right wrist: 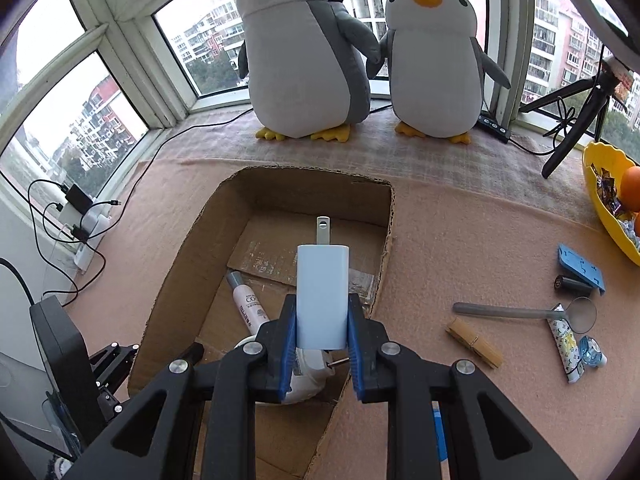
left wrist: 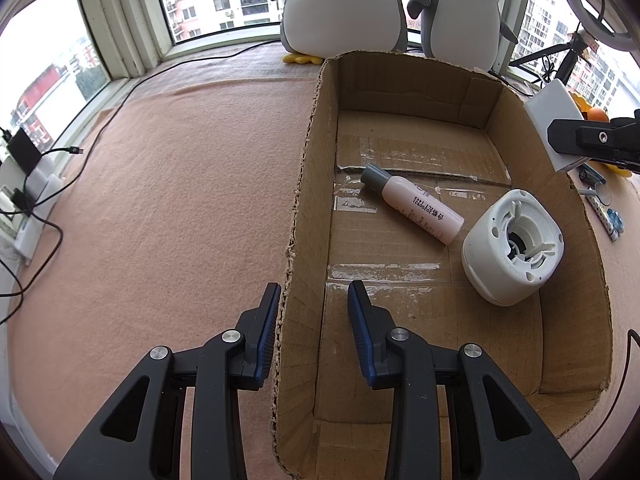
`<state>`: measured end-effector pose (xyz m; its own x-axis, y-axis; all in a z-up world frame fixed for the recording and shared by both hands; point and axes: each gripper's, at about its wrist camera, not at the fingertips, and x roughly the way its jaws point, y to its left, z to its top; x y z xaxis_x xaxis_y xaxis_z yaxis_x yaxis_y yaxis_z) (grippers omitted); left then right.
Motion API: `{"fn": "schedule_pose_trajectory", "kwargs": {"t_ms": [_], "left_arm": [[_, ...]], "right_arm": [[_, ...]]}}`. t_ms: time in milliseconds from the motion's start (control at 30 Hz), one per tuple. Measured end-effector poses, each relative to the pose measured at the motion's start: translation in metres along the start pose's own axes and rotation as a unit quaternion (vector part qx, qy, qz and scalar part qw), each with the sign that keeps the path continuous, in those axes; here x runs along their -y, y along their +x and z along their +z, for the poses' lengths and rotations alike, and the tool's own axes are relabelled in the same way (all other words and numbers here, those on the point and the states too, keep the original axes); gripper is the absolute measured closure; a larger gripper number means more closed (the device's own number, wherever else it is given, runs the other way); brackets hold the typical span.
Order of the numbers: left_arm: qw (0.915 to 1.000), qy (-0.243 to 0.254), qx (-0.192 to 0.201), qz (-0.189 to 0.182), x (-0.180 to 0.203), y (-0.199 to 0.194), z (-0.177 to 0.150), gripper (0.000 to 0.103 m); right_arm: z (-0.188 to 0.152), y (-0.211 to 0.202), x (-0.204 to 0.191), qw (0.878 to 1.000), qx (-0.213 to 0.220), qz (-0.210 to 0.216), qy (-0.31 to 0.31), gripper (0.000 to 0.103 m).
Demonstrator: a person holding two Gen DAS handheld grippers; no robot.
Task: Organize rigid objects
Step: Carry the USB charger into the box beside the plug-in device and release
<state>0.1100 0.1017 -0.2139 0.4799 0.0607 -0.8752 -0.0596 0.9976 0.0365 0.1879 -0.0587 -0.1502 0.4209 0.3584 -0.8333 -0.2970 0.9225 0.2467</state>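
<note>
A pink cloth (left wrist: 180,168) fills the frame under an open cardboard box (left wrist: 568,216), center and right in the left wrist view. Two plush penguins (right wrist: 304,60) stand along the top edge by the window. On the box floor, lower right, a white round device (left wrist: 512,240) lies tipped beside a small pink bottle (left wrist: 416,208). The left gripper (left wrist: 314,300), bottom center, straddles the box's left wall, fingers apart. The right gripper (right wrist: 322,324) pinches a white charger (right wrist: 322,292) above the box.
</note>
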Motion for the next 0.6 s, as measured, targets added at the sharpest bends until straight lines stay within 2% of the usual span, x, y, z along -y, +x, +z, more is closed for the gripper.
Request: {"fn": "schedule_pose_trajectory", "kwargs": {"t_ms": [533,567,600], "left_arm": [[1.0,-0.001,0.0,-0.001,0.001,0.001,0.0,0.07],[1.0,0.0,0.0,-0.001,0.001,0.001,0.0,0.07],[1.0,-0.001,0.0,-0.001,0.001,0.001,0.0,0.07]], "right_arm": [[0.014,0.023,-0.011,1.0,-0.004,-0.008,-0.018,0.082],[0.014,0.023,-0.011,1.0,-0.006,-0.005,-0.018,0.081],[0.015,0.024,-0.011,1.0,-0.008,-0.002,-0.019,0.068]]}}
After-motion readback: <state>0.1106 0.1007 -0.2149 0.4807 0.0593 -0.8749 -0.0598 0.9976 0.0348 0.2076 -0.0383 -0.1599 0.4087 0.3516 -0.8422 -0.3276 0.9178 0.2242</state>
